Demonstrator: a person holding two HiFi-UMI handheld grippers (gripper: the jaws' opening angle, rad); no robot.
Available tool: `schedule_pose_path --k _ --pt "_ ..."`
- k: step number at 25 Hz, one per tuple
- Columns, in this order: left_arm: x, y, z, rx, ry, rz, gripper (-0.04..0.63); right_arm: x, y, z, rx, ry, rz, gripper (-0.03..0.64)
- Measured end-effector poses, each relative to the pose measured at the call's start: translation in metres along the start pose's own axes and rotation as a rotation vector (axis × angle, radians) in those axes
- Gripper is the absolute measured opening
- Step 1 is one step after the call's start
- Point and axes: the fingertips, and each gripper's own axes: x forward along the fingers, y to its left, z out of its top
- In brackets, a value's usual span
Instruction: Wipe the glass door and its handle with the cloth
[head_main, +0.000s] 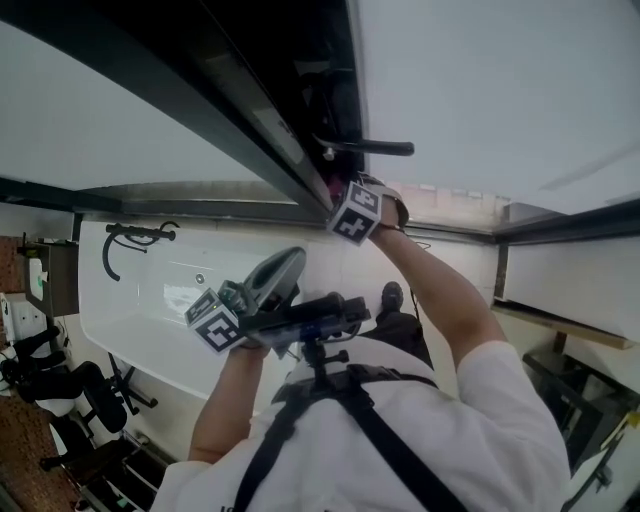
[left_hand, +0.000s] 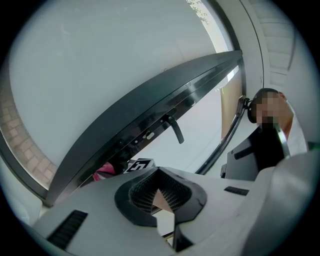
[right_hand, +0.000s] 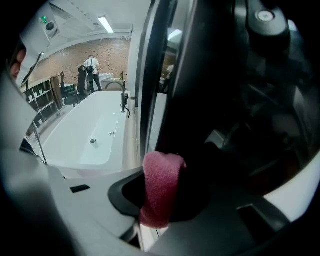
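Clamping cloth (right_hand: 161, 185) upright, right gripper (right_hand: 156, 212) at door edge (right_hand: 146, 75).

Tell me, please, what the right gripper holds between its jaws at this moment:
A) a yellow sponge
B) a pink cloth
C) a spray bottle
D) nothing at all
B: the right gripper view shows a pink cloth pinched between the jaws of the right gripper, up against the dark door frame.
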Motion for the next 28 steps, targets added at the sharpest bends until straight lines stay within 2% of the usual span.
schedule_pose_path --k 7,17,25,28 --pt "0.002 -0.007 0.004 0.003 -0.010 -0.018 -0.008 -0.017 -0.017 0.012 -0.035 -0.044 -0.076 0.087" --pt "-0.001 -0.006 0.001 -0.018 -0.013 -0.038 -0.008 -0.055 -0.025 0.045 -0.071 -0.159 -0.182 0.087" --pt "0.000 -0.007 0.001 -0.018 -0.005 -0.059 -0.008 -0.075 -0.027 0.063 -0.185 -0.221 -0.280 0.087" --pt "0.002 -0.009 0.000 -0.015 -0.004 -0.064 -0.008 -0.083 -0.028 0.064 -0.186 -0.231 -0.314 0.087"
